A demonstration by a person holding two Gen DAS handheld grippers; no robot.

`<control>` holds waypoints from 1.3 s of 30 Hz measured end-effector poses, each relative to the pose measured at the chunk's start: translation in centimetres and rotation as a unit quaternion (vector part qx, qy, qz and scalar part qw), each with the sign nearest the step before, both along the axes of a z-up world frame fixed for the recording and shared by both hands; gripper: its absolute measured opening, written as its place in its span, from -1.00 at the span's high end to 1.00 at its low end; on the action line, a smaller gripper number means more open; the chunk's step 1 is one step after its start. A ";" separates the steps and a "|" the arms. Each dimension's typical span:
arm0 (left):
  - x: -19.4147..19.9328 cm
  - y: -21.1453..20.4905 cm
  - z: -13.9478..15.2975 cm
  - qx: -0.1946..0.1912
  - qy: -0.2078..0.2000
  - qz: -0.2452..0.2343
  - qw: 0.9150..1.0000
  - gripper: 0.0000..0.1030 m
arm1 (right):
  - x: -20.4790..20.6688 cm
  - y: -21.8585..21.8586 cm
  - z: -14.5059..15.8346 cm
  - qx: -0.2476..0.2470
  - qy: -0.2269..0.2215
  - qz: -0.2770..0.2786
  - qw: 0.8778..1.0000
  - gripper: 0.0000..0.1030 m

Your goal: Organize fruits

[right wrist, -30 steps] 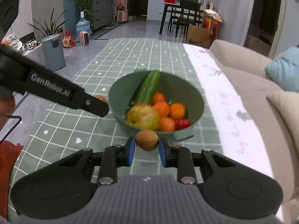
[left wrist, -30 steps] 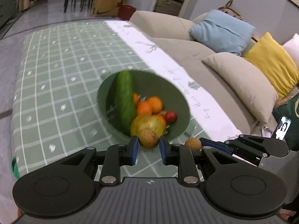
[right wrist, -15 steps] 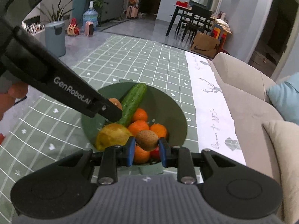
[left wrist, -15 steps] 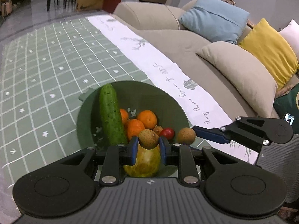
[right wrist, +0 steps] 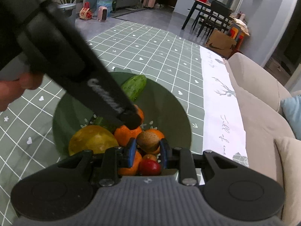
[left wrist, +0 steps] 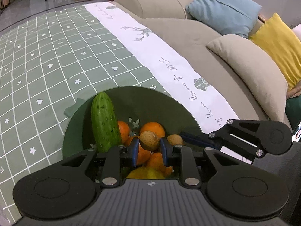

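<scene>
A green bowl (left wrist: pixel 150 101) sits on the checked tablecloth and holds a cucumber (left wrist: pixel 104 122), several oranges (left wrist: pixel 152 129), a yellow pear (right wrist: pixel 92 140) and a small red fruit (right wrist: pixel 150 167). My left gripper (left wrist: pixel 149 144) is shut on a small brown round fruit (left wrist: pixel 149 140) above the bowl's fruit. My right gripper (right wrist: pixel 147 145) is shut on a second brown round fruit (right wrist: pixel 147 141), also over the bowl (right wrist: pixel 169 105). The right gripper shows in the left wrist view (left wrist: pixel 188 137) with its fruit (left wrist: pixel 175 139), just right of mine. The left gripper's arm (right wrist: pixel 75 71) crosses the right wrist view.
The green checked tablecloth (left wrist: pixel 47 66) with a white printed border (left wrist: pixel 169 64) covers the table. A beige sofa (left wrist: pixel 197 33) with blue, beige and yellow cushions runs along the right edge. A dining table and chairs (right wrist: pixel 212 17) stand far behind.
Both grippers have moved forward and down, from in front of the bowl to over its fruit, each still holding its brown fruit. The bowl looms larger in both views.
</scene>
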State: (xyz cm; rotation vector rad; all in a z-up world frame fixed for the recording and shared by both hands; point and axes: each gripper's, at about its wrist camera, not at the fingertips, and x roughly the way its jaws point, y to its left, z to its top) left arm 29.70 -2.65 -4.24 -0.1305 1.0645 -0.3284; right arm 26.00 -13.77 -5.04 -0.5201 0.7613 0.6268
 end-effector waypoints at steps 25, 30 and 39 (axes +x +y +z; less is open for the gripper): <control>-0.5 1.1 2.5 0.014 -0.018 0.023 0.999 0.14 | -0.1 -0.8 1.5 0.025 0.024 -0.019 0.999 0.08; -3.5 1.1 6.1 0.059 -0.064 0.024 0.996 0.09 | -1.5 -1.5 5.1 0.058 0.012 -0.047 0.997 -0.26; -10.6 1.5 11.8 0.110 -0.153 0.038 0.981 -0.14 | -6.5 -2.3 12.0 0.106 -0.026 -0.086 0.990 -0.64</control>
